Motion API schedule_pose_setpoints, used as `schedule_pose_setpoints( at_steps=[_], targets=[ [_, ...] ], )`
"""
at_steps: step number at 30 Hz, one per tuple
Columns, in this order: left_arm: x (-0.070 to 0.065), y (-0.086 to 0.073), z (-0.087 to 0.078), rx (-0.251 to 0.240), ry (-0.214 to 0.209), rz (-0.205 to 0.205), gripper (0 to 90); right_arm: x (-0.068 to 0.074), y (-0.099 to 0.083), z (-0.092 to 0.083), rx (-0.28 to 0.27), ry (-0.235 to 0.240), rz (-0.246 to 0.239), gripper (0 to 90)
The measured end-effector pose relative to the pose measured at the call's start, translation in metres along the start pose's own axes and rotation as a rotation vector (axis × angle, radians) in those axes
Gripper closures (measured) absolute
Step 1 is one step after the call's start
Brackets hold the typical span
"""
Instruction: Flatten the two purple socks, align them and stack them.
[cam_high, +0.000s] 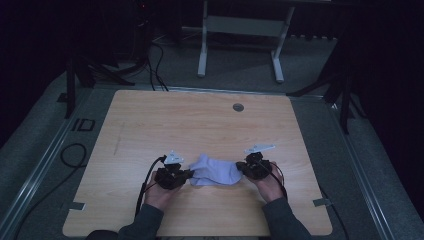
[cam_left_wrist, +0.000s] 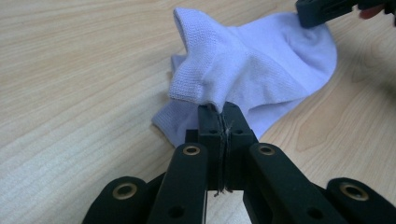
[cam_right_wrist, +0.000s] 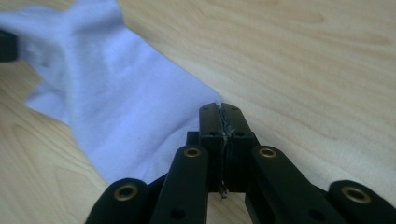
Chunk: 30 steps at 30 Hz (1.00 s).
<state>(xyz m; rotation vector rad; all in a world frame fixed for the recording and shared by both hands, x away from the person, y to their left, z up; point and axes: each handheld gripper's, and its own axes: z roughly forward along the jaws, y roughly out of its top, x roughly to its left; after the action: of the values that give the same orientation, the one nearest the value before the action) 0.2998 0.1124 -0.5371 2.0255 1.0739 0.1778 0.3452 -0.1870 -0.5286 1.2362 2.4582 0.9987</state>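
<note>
sock position: a pale lilac-white knitted ankle sock (cam_high: 215, 171) lies on the light wood-grain table top (cam_high: 150, 125), on the near half, well toward the person from the small round grey grommet (cam_high: 238, 107) set near the far edge. left gripper (cam_high: 187, 174) touches the sock's left end; in the left gripper view its jaws are pressed together on the ribbed cuff (cam_left_wrist: 205, 70), which is lifted off the wood above the rest of the sock. right gripper (cam_high: 242, 168) touches the sock's right end; in the right gripper view its jaws are closed on the edge of the smooth toe fabric (cam_right_wrist: 140, 116). each gripper is held by a hand (cam_high: 161, 195) in a dark sleeve (cam_high: 142, 225) beyond the sock's near side.
</note>
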Motion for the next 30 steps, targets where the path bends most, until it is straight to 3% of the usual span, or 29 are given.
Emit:
schedule_pose_setpoints(
  at_steps=[3,9,15,23,26,30],
  targets=[
    [-0.001,-0.002,0.001,0.013,-0.007,-0.005,88.2,-0.002,-0.004,0.008,0.033,-0.014,-0.009,88.4],
    [0.002,-0.007,0.003,0.047,-0.004,-0.036,88.0,-0.004,-0.006,0.013,0.043,-0.021,-0.003,88.3],
    [0.001,-0.013,0.001,0.070,-0.027,-0.047,86.9,-0.005,-0.008,0.015,0.047,-0.022,0.000,88.1],
    [0.003,-0.015,-0.010,0.048,-0.033,-0.046,80.3,-0.004,-0.009,0.017,0.050,-0.025,0.005,88.0],
    [0.001,-0.013,-0.011,0.041,-0.057,-0.048,77.5,-0.003,-0.009,0.017,0.049,-0.025,0.006,88.0],
    [-0.004,-0.014,-0.004,0.077,-0.075,-0.046,74.9,-0.003,-0.010,0.017,0.048,-0.023,0.008,87.9]
  ],
)
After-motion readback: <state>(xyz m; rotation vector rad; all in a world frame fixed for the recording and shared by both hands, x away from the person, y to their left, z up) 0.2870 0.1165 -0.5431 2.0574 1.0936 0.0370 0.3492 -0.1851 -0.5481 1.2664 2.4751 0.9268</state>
